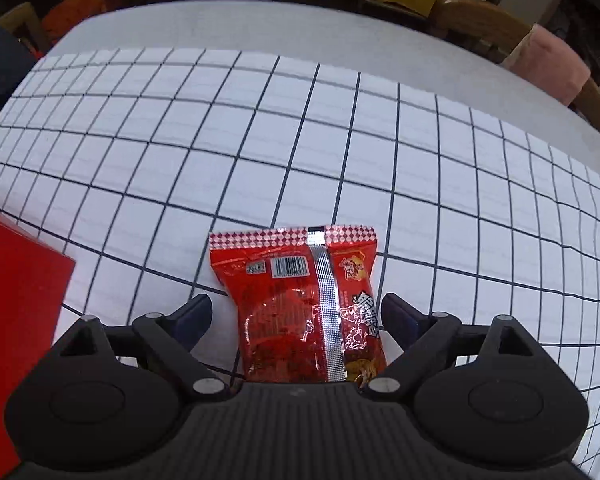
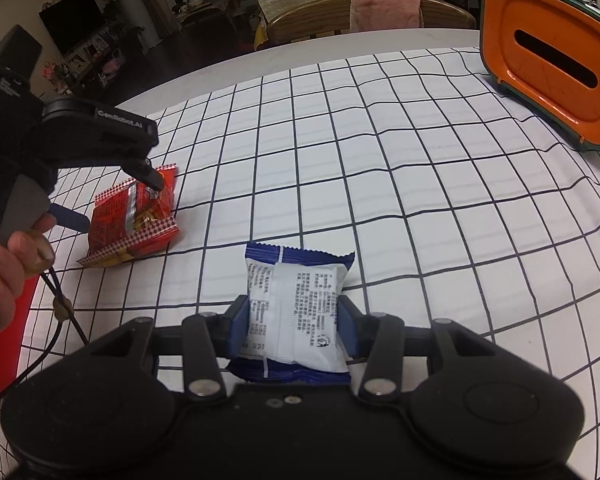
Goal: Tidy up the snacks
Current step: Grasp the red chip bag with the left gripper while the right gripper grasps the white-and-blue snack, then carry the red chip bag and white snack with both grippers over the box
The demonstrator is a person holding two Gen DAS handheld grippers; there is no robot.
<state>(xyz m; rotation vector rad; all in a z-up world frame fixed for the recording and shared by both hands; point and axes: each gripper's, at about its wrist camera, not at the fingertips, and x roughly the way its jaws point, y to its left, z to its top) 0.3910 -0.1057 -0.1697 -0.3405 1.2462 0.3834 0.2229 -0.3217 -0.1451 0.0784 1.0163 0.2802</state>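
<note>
A red snack packet [image 1: 300,304] lies on the checked tablecloth [image 1: 260,152] between the spread fingers of my left gripper [image 1: 296,316]; the fingers stand apart from its sides. The same packet [image 2: 140,216] and the left gripper [image 2: 112,200] show at the left of the right wrist view. My right gripper [image 2: 294,328] is shut on a blue and white snack packet [image 2: 296,312], its blue pads pressed on both sides, low over the cloth.
A red box [image 1: 16,320] stands at the left beside the left gripper. An orange container with a slot [image 2: 556,64] stands at the far right of the table. Chairs [image 2: 364,12] stand beyond the far table edge.
</note>
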